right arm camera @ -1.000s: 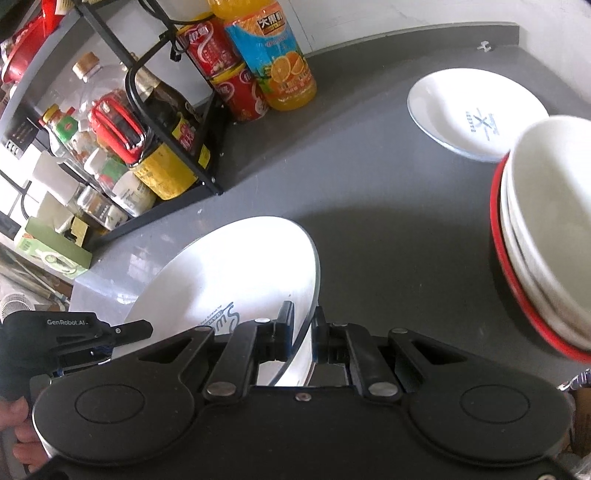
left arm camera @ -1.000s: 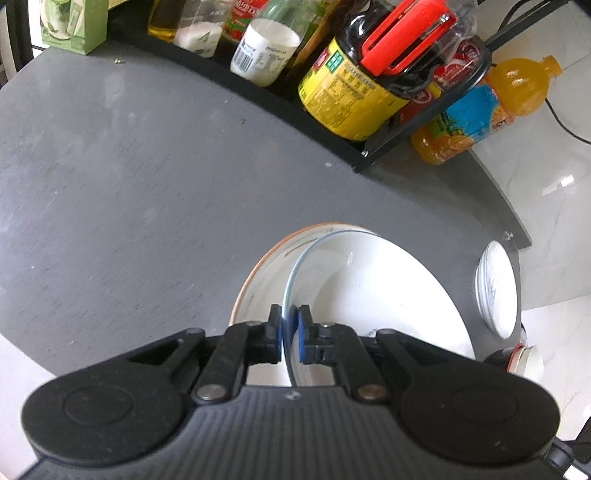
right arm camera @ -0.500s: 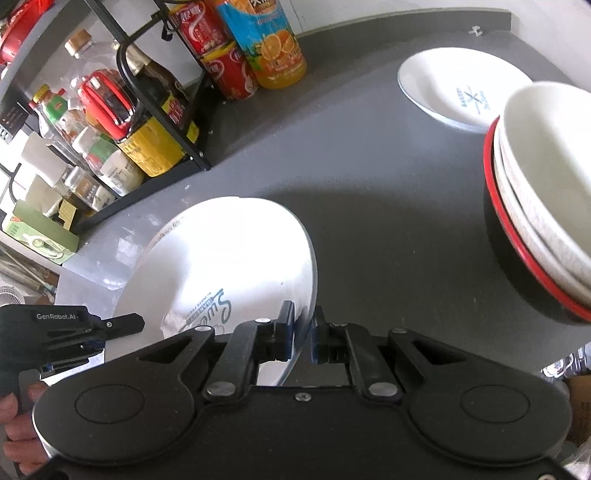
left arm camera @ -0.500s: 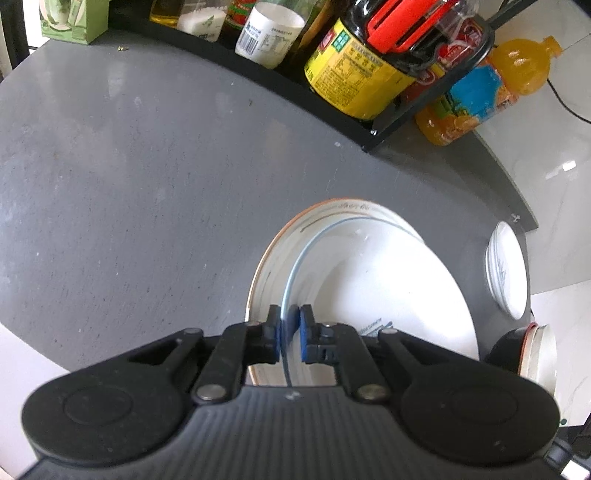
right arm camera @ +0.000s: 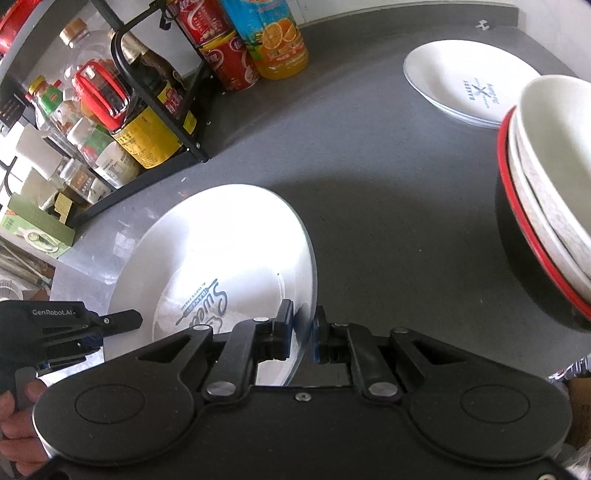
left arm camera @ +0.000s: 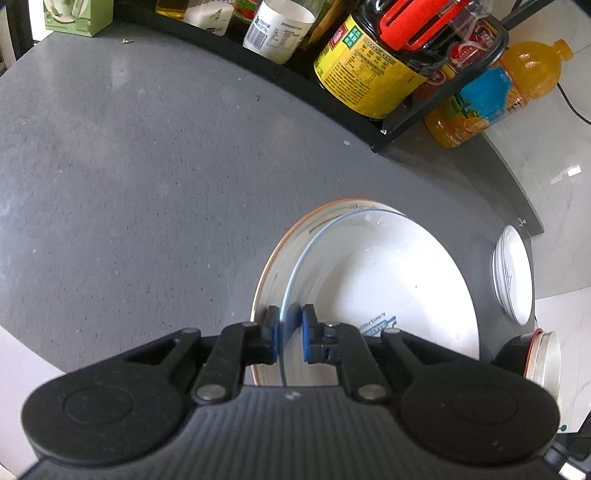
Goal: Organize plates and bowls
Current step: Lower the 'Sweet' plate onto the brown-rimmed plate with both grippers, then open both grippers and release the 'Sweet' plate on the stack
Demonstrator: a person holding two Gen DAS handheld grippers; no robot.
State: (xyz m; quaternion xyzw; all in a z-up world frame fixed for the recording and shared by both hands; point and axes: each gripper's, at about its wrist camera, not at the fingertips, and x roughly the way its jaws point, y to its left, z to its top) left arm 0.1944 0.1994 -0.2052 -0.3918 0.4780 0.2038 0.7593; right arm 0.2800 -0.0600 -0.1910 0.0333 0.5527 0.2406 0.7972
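Note:
A large white plate (left arm camera: 388,288) with blue print lies on top of an orange-rimmed plate (left arm camera: 269,273) on the grey counter (left arm camera: 147,166). My left gripper (left arm camera: 289,334) straddles its near rim. Its jaws are opening, and the blue pads stand a little off the thin rim between them. In the right wrist view the same plate (right arm camera: 221,251) has my right gripper (right arm camera: 302,328) shut on its right rim. The left gripper (right arm camera: 110,321) shows at that plate's left edge, held by a hand.
A small white plate (right arm camera: 461,81) lies at the counter's far right corner. A stack of white bowls in a black, red-rimmed bowl (right arm camera: 546,184) stands to the right. A black rack of bottles (right arm camera: 155,122) and an orange juice bottle (right arm camera: 273,33) line the back.
The large plate has sunk a little toward the orange-rimmed plate. The left gripper's pads have drawn slightly apart from the rim. The right gripper's hold looks unchanged.

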